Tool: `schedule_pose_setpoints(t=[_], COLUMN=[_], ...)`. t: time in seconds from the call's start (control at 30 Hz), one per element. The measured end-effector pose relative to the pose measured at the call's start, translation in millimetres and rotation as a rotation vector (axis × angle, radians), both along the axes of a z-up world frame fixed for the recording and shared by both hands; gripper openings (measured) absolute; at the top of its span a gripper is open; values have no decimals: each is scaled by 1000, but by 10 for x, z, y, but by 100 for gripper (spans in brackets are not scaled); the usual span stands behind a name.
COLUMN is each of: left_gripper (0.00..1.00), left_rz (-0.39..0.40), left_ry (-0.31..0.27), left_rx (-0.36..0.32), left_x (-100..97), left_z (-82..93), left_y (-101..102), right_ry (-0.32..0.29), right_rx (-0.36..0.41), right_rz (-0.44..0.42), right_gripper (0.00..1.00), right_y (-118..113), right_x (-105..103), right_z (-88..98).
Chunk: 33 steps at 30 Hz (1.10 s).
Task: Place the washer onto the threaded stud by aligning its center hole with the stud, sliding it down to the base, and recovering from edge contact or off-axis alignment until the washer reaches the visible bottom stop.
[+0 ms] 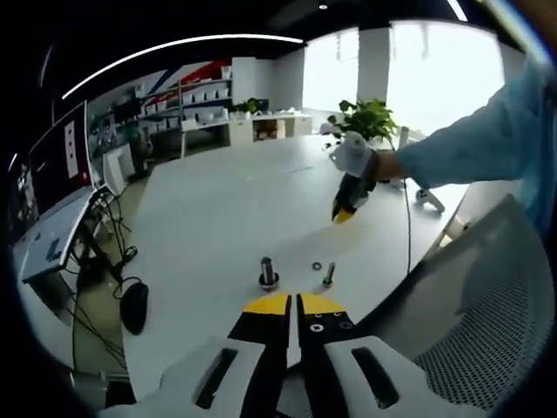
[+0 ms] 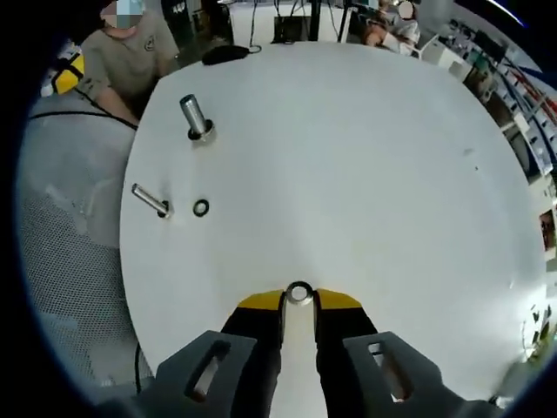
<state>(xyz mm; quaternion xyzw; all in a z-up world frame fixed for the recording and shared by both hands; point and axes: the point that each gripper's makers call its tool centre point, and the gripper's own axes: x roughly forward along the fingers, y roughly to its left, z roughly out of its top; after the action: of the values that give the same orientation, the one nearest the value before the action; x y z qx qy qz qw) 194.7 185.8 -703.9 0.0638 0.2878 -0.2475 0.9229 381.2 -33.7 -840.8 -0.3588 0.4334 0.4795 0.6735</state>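
Observation:
A thick threaded stud (image 1: 268, 273) (image 2: 196, 116) stands upright on the white round table (image 1: 218, 209) (image 2: 365, 157). Beside it are a thinner bolt (image 1: 329, 275) (image 2: 150, 200) and a loose dark washer (image 1: 317, 266) (image 2: 201, 208) lying flat. My right gripper (image 2: 298, 300) is shut on a second, silvery washer (image 2: 298, 293) pinched between its yellow tips, well away from the stud. In the left gripper view it (image 1: 346, 209) hangs above the table beyond the stud, held by a gloved hand. My left gripper (image 1: 291, 303) is shut with nothing in it, just short of the stud.
A grey mesh chair (image 1: 487, 322) (image 2: 61, 235) stands at the table edge near the stud. A person (image 2: 130, 52) sits behind it. A potted plant (image 1: 370, 117) and a cable lie at the far side. A black mouse (image 1: 133, 306) lies below the table's left edge.

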Motion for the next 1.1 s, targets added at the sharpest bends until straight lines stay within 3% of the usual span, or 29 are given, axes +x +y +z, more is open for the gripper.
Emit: schedule_pose_setpoints(t=[0.27, 0.33, 0.43, 0.67, 0.8, 1.1], left_gripper=[1, 1, 2, 5, 6, 7], left_rz=[-27, -37, -62, -81, -114, -127], left_ry=[16, 52, 30, 37, 69, 63], left_rx=[-7, 2, 28, 32, 43, 40], left_x=[-34, -69, -55, -85, -123, -135], left_z=[-21, -82, -74, -87, -147, -139], left_y=[-43, -54, -70, -98, -138, -155], right_ry=[-35, -35, -36, 0, -5, -2], right_rx=[38, 49, 67, 160, 163, 158], right_rz=[11, 8, 13, -3, 14, 63], right_gripper=[15, 15, 15, 15, 15, 15], right_y=[102, 129, 193, 410, 472, 569], right_x=[-78, -104, -156, -306, -381, -569], right_z=[214, 257, 340, 537, 584, 663])
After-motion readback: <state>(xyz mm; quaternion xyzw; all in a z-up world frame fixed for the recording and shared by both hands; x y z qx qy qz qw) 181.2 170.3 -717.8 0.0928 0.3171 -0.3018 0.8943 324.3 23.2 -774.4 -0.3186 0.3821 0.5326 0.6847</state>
